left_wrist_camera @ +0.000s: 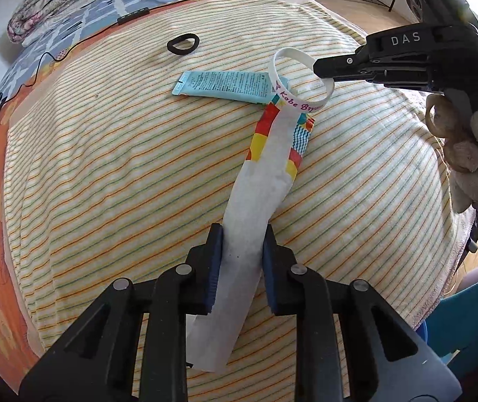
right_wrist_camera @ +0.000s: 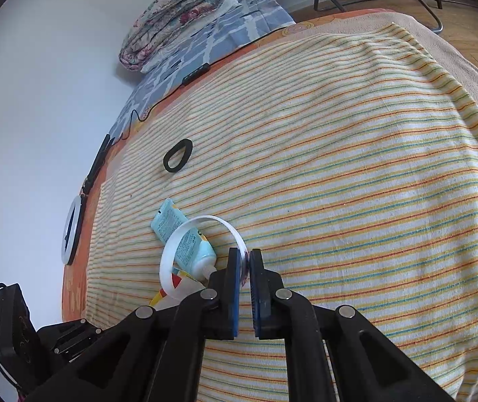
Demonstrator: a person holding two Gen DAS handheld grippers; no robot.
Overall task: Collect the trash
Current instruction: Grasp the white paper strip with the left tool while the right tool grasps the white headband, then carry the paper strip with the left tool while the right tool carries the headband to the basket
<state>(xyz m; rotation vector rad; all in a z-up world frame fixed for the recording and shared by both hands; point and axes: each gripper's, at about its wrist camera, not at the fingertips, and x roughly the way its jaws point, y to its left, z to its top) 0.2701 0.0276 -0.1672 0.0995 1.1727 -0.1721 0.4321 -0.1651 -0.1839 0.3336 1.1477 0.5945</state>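
Lying on the striped blanket (left_wrist_camera: 105,154): one tube (left_wrist_camera: 222,85), one wrapper (left_wrist_camera: 259,201), two bands.

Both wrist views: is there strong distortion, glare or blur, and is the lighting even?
Left wrist view: heavy fisheye bulge, the blanket stripes curve, corners black; sharp on the wrapper between the left fingers; window glare at far right.
Right wrist view: same bulge; soft daylight, faint shadows; wristband sharp; no motion blur.

Bright daylight, sharp, fisheye warp w/ vignette
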